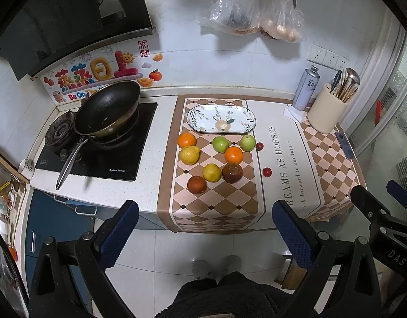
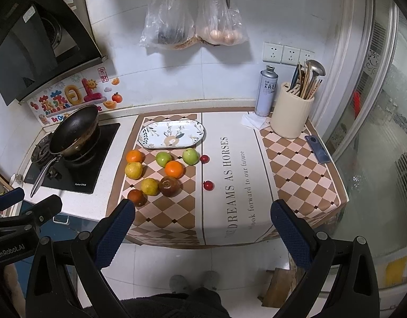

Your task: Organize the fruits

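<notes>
My left gripper and right gripper hover with fingers wide, empty, short of the counter edge, fruits ahead beside the oval plate.

Both wrist cams sit high, well back from the counter, over the floor, looking fwd and down along their own finger pairs. Left wrist cam: further left, mat centred, stove well in view. Right wrist cam: further right, stove pushed to frame left, glass door fills right side. Shared: plate, fruit group, utensil holder, wall bags. Each cam catches the other gripper at frame edge: right gripper, left gripper.
</notes>
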The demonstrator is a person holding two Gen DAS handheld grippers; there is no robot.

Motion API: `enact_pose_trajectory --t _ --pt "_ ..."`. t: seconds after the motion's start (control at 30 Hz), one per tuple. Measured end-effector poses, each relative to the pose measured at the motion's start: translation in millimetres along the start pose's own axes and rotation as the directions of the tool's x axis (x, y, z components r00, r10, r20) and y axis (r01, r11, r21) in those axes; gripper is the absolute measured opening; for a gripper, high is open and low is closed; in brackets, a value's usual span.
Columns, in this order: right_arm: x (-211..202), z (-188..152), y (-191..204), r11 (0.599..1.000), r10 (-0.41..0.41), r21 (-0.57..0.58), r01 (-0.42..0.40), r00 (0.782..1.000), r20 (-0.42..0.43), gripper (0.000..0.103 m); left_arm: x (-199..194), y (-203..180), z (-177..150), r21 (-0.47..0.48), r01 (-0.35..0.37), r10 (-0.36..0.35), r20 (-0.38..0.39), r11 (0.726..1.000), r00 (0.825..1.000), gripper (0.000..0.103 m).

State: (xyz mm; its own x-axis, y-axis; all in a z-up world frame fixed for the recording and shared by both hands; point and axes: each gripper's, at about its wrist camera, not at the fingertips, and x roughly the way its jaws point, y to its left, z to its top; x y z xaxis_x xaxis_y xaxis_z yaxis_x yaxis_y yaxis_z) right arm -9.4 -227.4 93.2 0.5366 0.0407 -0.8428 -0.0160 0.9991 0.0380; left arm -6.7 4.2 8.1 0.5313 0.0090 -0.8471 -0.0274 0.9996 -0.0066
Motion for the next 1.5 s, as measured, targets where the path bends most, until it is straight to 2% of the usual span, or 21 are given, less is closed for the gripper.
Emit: enact_pose_trajectory --t 0.37,0.47,0.8,0.83,1.03,1.5 --pt "-6 5 -2 1.000 0.004 0.002 -0.004 1.000 0.000 0.103 -1 2 -1 -0.001 0.001 -0.001 0.001 1.000 1.000 0.103" --pt "-2 -3 1 1.000 0.003 -0.001 -0.003 1.000 0.001 0.103 -2 5 -1 -0.005 -0.001 0.001 0.004 1.000 1.000 0.103" --pt "-7 8 0 1.000 0.011 0.000 -0.011 1.000 0.004 0.103 -2 7 -2 -0.005 -0.001 0.001 0.005 1.000 1.000 0.103" --pt "-2 -7 3 1.000 0.005 -0.002 -0.005 1.000 0.004 0.103 -2 5 -2 -0.004 -0.001 0.001 0.004 1.000 1.000 0.103" --pt "-9 2 6 1.000 0.007 -0.005 -0.007 1.000 0.010 0.103 -4 9 -4 -0.009 -0.003 0.003 0.008 1.000 1.000 0.103" --pt "-2 -6 11 1.000 0.011 -0.004 -0.010 1.000 0.018 0.103 -6 12 -3 -0.014 -0.002 0.002 0.009 1.000 1.000 0.103"
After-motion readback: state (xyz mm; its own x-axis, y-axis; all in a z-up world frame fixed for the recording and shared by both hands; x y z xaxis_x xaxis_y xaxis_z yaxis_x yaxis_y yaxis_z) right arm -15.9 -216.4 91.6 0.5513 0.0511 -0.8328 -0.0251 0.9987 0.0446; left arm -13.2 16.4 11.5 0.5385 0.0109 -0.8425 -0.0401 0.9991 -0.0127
